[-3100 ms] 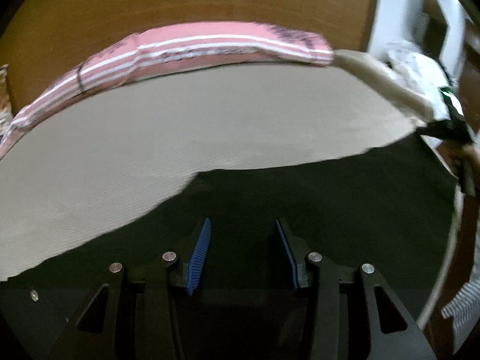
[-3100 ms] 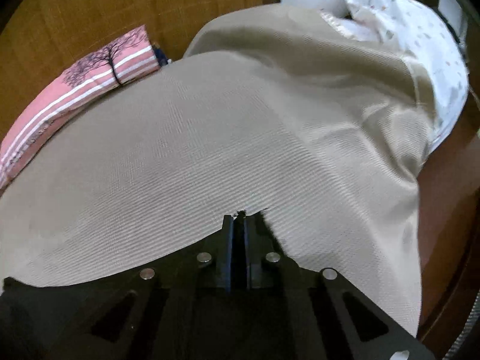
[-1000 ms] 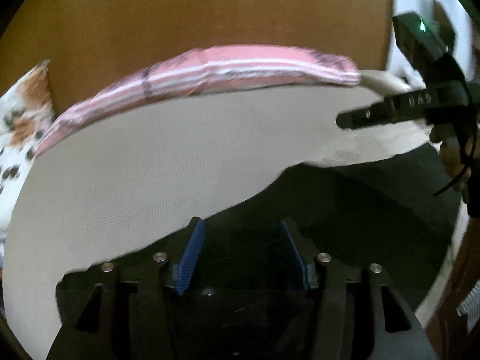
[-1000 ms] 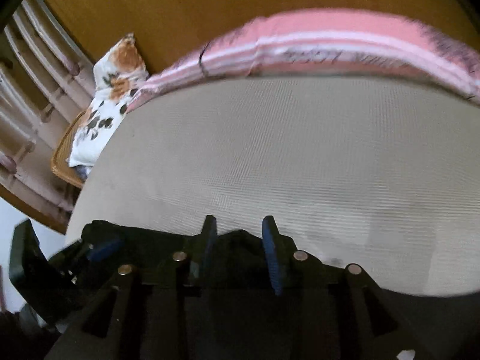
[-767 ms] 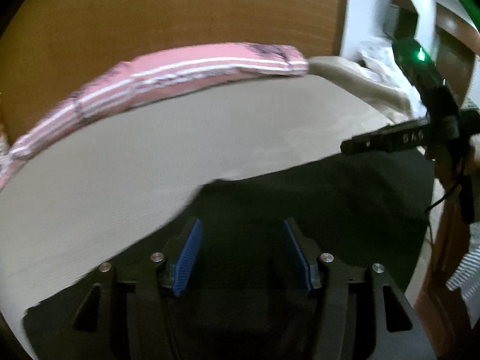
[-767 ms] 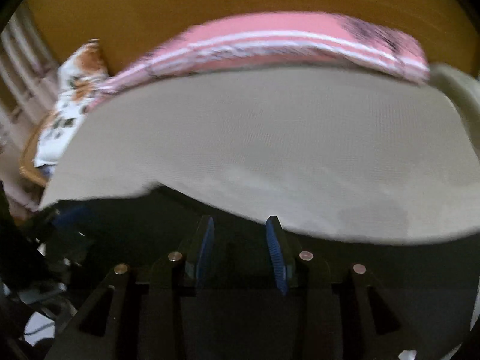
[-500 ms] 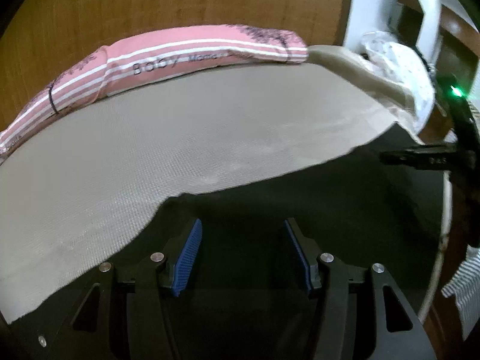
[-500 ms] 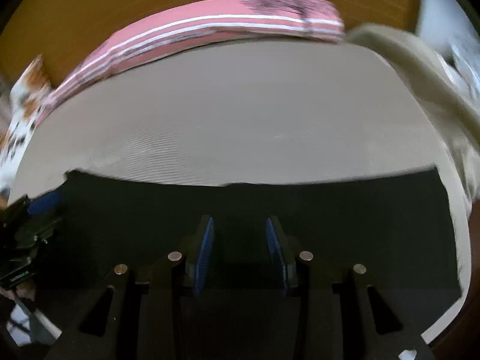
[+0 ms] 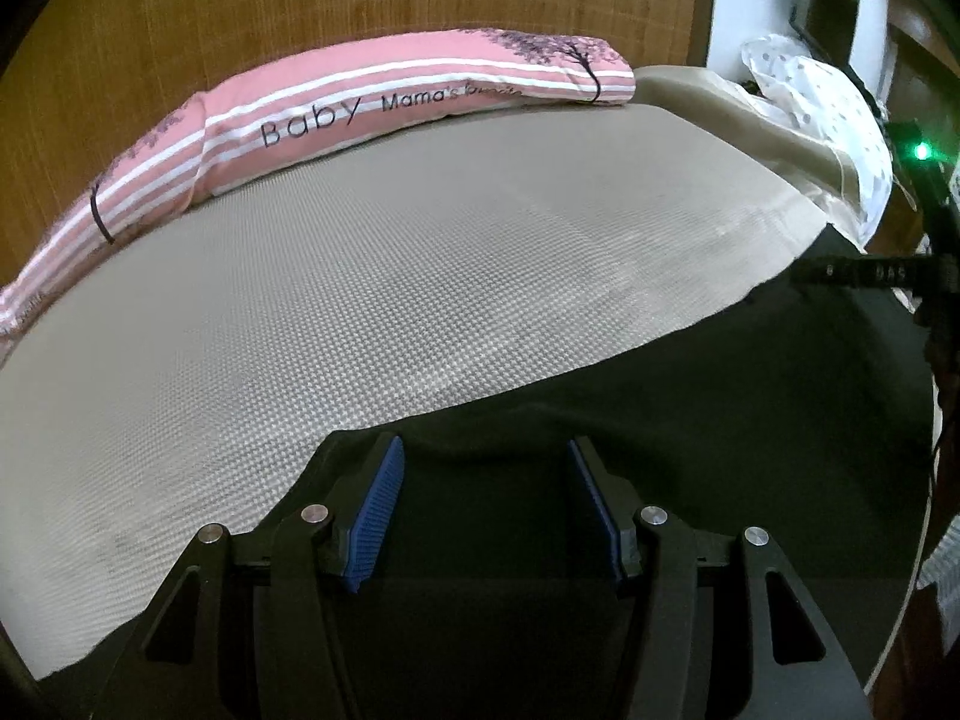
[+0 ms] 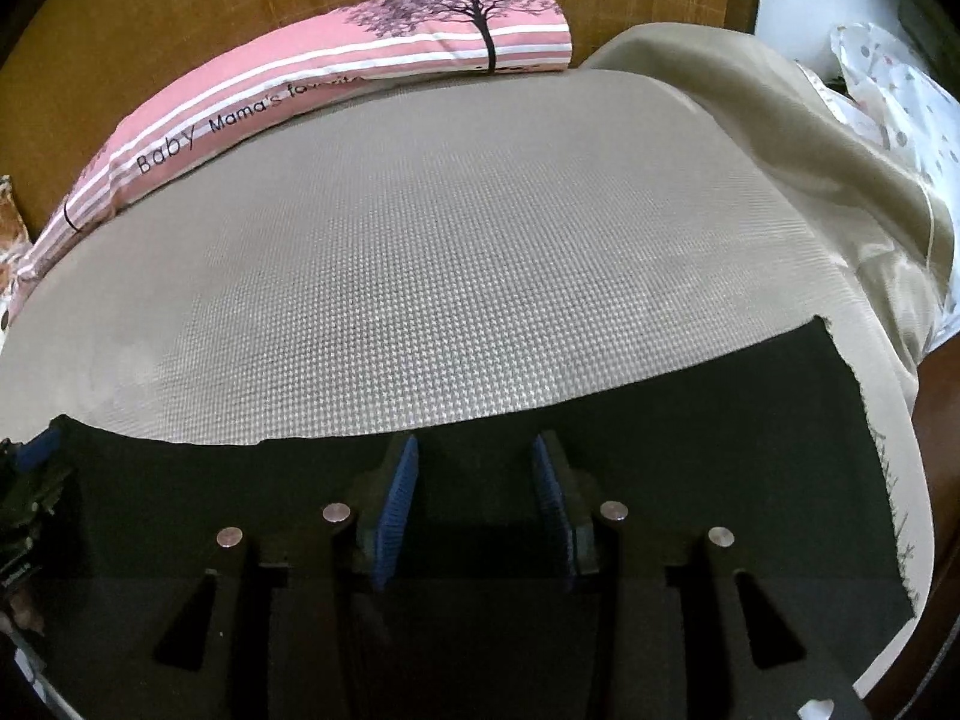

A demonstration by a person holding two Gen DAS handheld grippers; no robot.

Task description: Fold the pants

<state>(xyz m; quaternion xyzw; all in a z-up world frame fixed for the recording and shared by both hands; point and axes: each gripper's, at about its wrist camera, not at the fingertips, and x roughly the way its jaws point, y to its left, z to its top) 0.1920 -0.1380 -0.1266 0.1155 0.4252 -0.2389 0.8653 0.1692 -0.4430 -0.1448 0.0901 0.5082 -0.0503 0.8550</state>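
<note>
The black pants (image 9: 750,396) lie flat on the beige bed cover (image 9: 420,276) along the near edge; they also show in the right wrist view (image 10: 690,420). My left gripper (image 9: 483,468) is open and empty, its blue pads (image 9: 375,516) hovering just above the pants' far edge. My right gripper (image 10: 474,462) is open and empty over the same edge. The right gripper's body shows at the right of the left wrist view (image 9: 870,273); part of the left gripper shows at the left edge of the right wrist view (image 10: 30,474).
A pink striped bolster pillow (image 9: 360,102) lies along the wooden headboard (image 9: 300,0); it also shows in the right wrist view (image 10: 336,72). A bunched beige cover (image 10: 810,168) and white dotted cloth (image 10: 894,78) sit at the right. A floral cushion (image 10: 9,222) sits far left.
The right gripper, shut on the pants 3 s ago, has let go and stands open. Both grippers swung over the bed and settled above the flat pants' far edge.
</note>
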